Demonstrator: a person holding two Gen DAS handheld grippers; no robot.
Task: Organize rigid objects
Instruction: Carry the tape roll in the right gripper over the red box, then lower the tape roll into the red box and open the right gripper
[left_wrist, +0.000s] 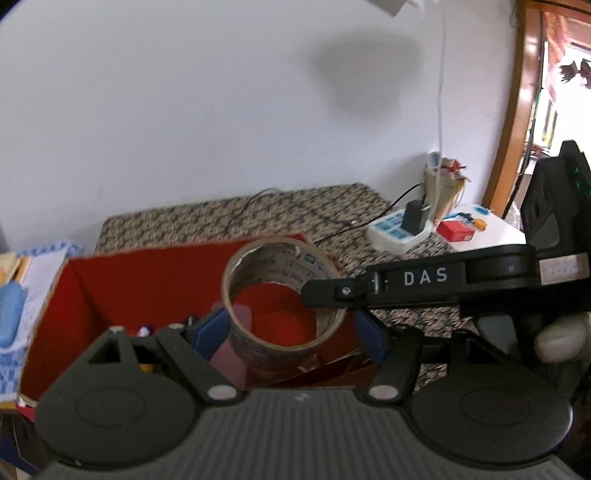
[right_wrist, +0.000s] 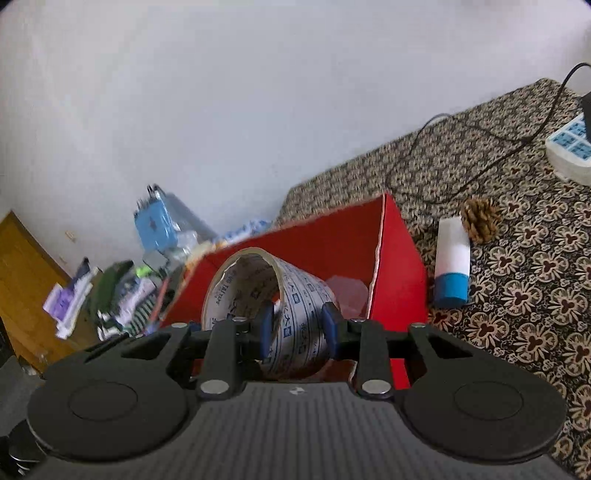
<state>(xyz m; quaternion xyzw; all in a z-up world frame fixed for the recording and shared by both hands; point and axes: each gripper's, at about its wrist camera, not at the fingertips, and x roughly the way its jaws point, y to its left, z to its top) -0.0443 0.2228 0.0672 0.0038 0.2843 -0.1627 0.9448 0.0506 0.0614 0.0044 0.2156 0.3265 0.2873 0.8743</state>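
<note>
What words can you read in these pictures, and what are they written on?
"DAS": white letters on the right gripper's black finger.
Tape roll: blue print inside, too blurred to read.
Power strip: blue labels, too small to read.

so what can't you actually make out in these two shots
- Red box contents: left wrist view, hidden behind the left claw and the tape roll.
- Print on the tape roll: right wrist view, blurred, partly covered by the right claw.
- Clutter at the left: right wrist view, motion-blurred.
- Power strip: right wrist view, cut by the edge.
</note>
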